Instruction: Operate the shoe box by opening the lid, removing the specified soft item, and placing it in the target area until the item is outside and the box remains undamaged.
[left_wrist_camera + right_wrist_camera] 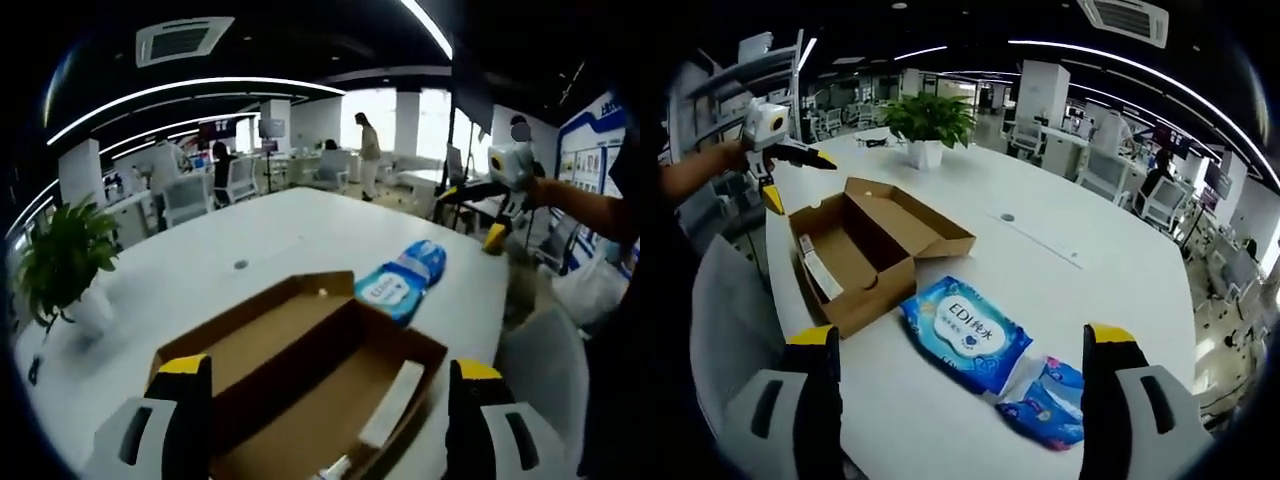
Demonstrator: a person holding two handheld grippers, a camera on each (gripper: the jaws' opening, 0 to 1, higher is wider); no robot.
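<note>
Shoe box [865, 262] sits open near the desk [1080, 260] edge, wipes pack [965, 332] already beside it. Both claws, left gripper [330, 395] and right gripper [958, 385], gape empty, so just back off.

Open shoe box [865, 255] beside wipes pack [965, 333], perhaps touching.

Matt cardboard box [872, 255], glossy plastic wipes pack [965, 335].

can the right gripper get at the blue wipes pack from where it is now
Probably yes. In the right gripper view the wipes pack lies flat on the table ahead of the open right gripper, outside the box, with nothing between them.
</note>
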